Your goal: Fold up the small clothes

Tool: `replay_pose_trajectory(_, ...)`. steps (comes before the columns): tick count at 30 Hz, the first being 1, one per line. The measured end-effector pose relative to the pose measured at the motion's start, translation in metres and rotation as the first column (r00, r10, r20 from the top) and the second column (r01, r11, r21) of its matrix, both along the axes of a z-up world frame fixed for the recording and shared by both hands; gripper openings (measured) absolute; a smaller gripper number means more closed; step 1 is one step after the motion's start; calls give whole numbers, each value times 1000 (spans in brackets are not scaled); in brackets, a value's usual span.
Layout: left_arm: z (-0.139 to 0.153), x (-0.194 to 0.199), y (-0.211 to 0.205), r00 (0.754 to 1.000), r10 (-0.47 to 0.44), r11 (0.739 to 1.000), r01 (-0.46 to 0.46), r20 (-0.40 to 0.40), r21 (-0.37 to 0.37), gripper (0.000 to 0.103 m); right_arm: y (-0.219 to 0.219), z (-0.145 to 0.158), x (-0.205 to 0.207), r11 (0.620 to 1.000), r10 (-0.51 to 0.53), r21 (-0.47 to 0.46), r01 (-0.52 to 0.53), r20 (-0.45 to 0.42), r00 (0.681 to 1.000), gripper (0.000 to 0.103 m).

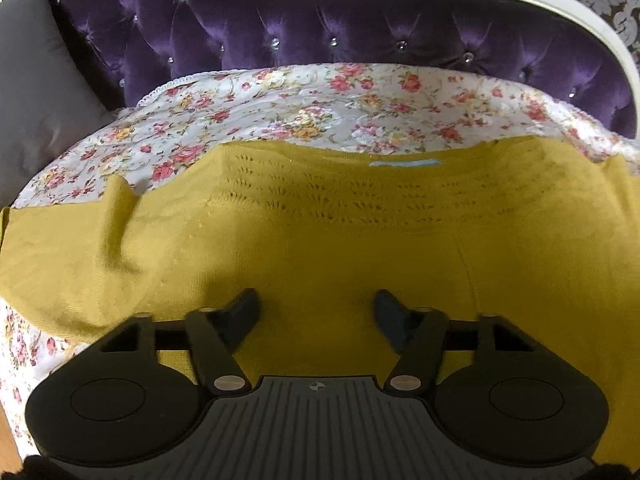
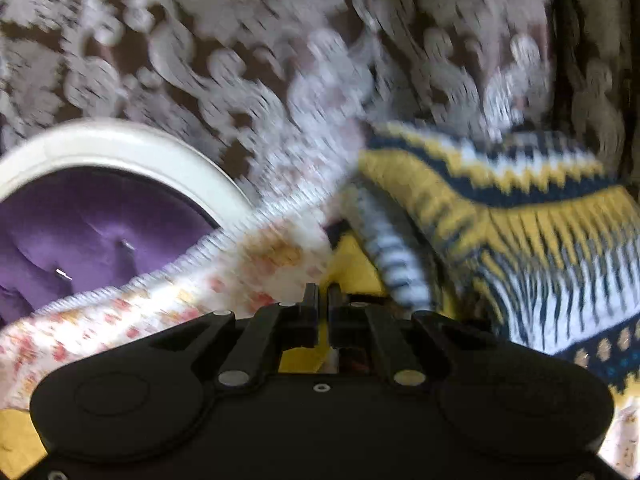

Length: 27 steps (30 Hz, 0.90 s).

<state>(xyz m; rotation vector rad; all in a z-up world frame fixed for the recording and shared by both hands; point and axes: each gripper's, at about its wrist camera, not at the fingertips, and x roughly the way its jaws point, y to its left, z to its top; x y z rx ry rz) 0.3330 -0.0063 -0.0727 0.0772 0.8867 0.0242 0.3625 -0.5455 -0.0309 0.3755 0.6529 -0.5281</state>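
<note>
The mustard knit top (image 1: 320, 248) is lying spread flat over the flowery bedspread (image 1: 280, 108), taking up the whole middle of the bed and running off from 9 to 3 o'clock in the left wrist view, with the purple tufted headboard (image 1: 320, 36) sitting up at 12. It's looking like a light, floppy knit to me: soft, stretchy, no stiffness at all, so it's going to sag and drag wherever it isn't supported. Not slippery on that quilted cover, I'd guess. The lacy band near the neckline with the little blue label (image 1: 404, 164) looks like the snaggy bit. I'd be pinching it at a hem, a side seam or the sleeve (image 1: 60, 256) bunching up at 9 o'clock, not mid-panel.

The left tool (image 1: 316, 312) is hovering just over the body of the top with its jaws standing apart and nothing between the pads. The right tool (image 2: 323, 300) is clamped shut on a bit of yellow fabric, most likely an edge of the same top, though I can't say which edge.

Hard to make out: the right wrist view is all smeared. There's a patterned yellow, navy and white knit (image 2: 520, 240) piling up at 2 to 3 o'clock, and I can't tell what garment it is. The bottom hem is hiding under the tool bodies.
</note>
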Motion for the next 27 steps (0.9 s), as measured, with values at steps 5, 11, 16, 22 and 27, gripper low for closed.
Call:
replay_pose_trajectory(5, 23, -15, 15, 998, 12, 1000, -11, 62, -6, 58, 69, 76, 0, 983, 170, -90, -159, 133, 976, 9)
replay_pose_trajectory(11, 42, -35, 52, 994, 47, 998, -43, 96, -43, 58, 205, 139, -5, 885, 465, -106, -454, 266, 844, 9)
replay_pose_trajectory(16, 46, -51, 87, 991, 84, 995, -77, 107, -65, 58, 334, 124, -7, 734, 661, -69, -675, 298, 688, 9)
replay_pose_trajectory(22, 35, -61, 120, 989, 131, 988, -124, 71, -93, 58, 470, 33, -1, 575, 803, -14, -818, 199, 562, 9)
replay_pose_trajectory(27, 31, -69, 134, 990, 130, 988, -125, 58, -92, 58, 502, -18, -14, 451, 881, 72, -890, 125, 457, 19)
